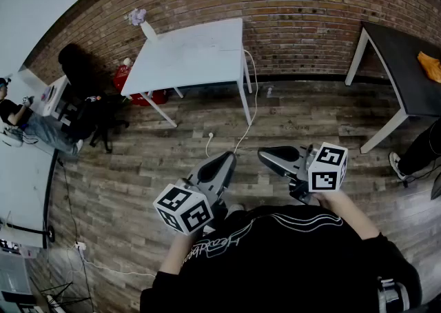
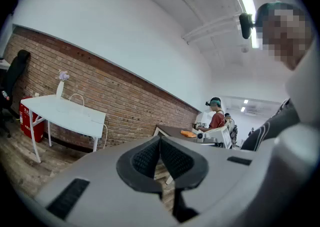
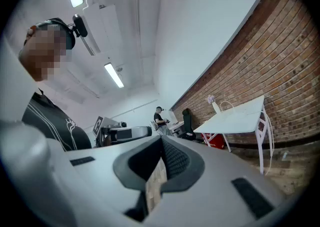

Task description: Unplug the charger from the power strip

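Note:
A white table [image 1: 193,53] stands against the brick wall, far ahead of me. A white cable [image 1: 252,91] hangs off its right edge and runs down to the wooden floor, where a loose white end [image 1: 209,136] lies. I cannot make out the charger or the power strip on the tabletop. Both grippers are held close to my body, well short of the table. The left gripper [image 1: 229,158] [image 2: 160,141] is shut with nothing between its pads. The right gripper [image 1: 264,154] [image 3: 162,143] is shut and empty too. The same table [image 2: 65,113] [image 3: 240,118] shows small in both gripper views.
A dark table [image 1: 406,63] with an orange thing [image 1: 431,67] stands at the right, a person's leg [image 1: 417,153] beside it. A red container [image 1: 127,84] sits by the white table's left legs. A black chair [image 1: 93,115] and a seated person [image 1: 31,129] are at the left.

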{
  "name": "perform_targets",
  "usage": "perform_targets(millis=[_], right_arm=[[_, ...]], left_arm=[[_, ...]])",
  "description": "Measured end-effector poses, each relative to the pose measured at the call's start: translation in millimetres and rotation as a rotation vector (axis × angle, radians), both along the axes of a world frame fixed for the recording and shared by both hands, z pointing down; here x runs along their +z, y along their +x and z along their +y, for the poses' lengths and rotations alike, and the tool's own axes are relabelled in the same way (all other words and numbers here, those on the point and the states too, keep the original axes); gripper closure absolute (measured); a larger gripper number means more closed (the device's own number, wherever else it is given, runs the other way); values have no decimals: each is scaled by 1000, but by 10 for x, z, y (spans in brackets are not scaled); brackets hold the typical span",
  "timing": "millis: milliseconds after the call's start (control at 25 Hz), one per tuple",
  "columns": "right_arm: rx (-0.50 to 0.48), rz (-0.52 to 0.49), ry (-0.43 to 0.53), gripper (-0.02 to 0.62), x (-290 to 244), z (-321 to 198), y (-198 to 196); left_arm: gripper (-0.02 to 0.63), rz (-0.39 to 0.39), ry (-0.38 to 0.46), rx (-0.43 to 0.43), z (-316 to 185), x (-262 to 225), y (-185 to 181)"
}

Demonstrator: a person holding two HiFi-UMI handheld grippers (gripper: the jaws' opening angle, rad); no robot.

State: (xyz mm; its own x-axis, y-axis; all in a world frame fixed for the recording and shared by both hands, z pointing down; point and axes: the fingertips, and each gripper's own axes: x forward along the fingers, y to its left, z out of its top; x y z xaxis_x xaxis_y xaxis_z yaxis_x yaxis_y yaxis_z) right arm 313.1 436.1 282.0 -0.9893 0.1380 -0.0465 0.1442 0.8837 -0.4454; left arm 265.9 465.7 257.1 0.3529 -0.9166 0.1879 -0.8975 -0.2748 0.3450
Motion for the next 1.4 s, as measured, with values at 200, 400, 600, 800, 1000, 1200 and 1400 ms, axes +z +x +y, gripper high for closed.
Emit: perform_targets(millis=[200,400,600,800,1000,1200,1400], right_arm=[[-12,5,8,598,61,9,-4],[-9,2,-10,598,51,-12,-50],[-11,2,-22,598,111,-46,-65],[-22,18,-40,598,219,-130,-179],[-19,35,-63,598,332,-299,-401],[4,66,-77,598,479,-565,-646],[48,83,-107,598,597,-1059,-1022]], left_arm=[[600,16,6,-11,-9,47,-20],[600,20,-3,-18,-26,41,-83],[600,22,-16,-24,-69,96,-117],[600,26,-42,-32,-161,188,-212],[600,50,-69,-52,-326,306,-490],[600,77,-85,-42,-627,435,-778],[600,90,-106,-20,-1101,562,-1184]])
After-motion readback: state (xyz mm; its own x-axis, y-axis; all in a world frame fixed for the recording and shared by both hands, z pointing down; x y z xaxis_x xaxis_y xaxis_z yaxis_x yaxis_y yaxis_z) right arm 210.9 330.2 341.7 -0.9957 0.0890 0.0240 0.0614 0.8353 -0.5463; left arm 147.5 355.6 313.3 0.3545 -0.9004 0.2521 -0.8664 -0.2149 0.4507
